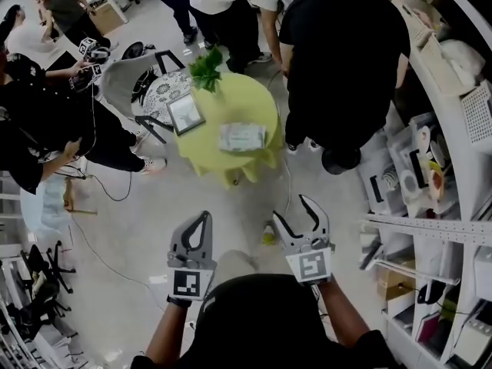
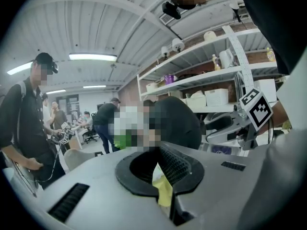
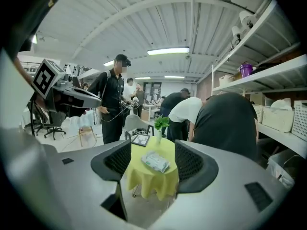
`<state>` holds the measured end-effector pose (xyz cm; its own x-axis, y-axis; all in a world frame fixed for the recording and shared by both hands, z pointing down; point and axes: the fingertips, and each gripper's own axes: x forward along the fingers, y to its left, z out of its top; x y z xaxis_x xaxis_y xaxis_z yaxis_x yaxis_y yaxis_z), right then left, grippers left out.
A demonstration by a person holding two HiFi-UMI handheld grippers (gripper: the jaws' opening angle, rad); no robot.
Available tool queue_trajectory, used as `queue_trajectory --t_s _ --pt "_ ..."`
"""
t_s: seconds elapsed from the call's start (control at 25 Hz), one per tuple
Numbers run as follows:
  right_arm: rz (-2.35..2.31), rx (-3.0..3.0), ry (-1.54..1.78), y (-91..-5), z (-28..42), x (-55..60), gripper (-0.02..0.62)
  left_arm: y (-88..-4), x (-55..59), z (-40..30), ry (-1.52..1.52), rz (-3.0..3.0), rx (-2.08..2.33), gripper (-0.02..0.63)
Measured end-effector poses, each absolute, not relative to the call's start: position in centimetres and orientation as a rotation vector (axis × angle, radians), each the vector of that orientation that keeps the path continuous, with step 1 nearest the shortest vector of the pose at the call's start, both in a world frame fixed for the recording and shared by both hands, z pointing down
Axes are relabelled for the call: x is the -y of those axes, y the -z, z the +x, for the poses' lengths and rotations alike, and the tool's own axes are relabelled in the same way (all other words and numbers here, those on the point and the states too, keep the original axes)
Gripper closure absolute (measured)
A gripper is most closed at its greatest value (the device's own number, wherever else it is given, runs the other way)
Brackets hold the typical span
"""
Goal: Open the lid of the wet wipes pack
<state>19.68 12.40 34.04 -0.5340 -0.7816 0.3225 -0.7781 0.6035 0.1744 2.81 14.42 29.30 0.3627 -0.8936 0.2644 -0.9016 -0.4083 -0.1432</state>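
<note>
The wet wipes pack [image 1: 242, 137] lies flat with its lid down on a small round table with a yellow cloth [image 1: 254, 102], some way ahead of me. In the right gripper view the pack [image 3: 156, 161] shows far off between the jaws. My right gripper [image 1: 292, 209] [image 3: 153, 160] is open and empty, held in the air short of the table. Beside it, my left gripper [image 1: 203, 217] [image 2: 162, 169] is shut with nothing in it; only a sliver of the yellow cloth shows through its slit.
On the table also stand a potted plant [image 1: 206, 69] and a picture frame [image 1: 185, 114]. A person in black [image 1: 342, 52] bends at the table's right; others stand behind it. A grey chair [image 1: 123, 79] is at its left, shelves [image 1: 430, 167] along the right, a small bottle [image 1: 268, 235] on the floor.
</note>
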Motion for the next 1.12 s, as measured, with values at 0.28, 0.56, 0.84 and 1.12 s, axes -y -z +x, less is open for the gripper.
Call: queue_trajectory --t_s 0.28,0.56,0.84,1.12 --pt "1.218 2.390 -0.025 -37.7 17.7 -6.7 0.328 -31.2 -9.0 0.4 -0.481 2.573 1.669 0.588" --pt "1.260 2.288 0.006 -40.0 13.2 -0.2 0.339 -33.4 -2.1 -4.7 -0.491 2.648 1.558 0.588" --pt "1.220 2.166 0.044 -43.4 8.1 6.2 0.356 -39.9 5.4 -8.2 -0.529 2.638 1.327 0.588" --pt "1.040 2.100 0.078 -51.4 5.0 11.9 0.359 -49.2 11.2 -7.2 -0.557 2.631 1.203 0.588"
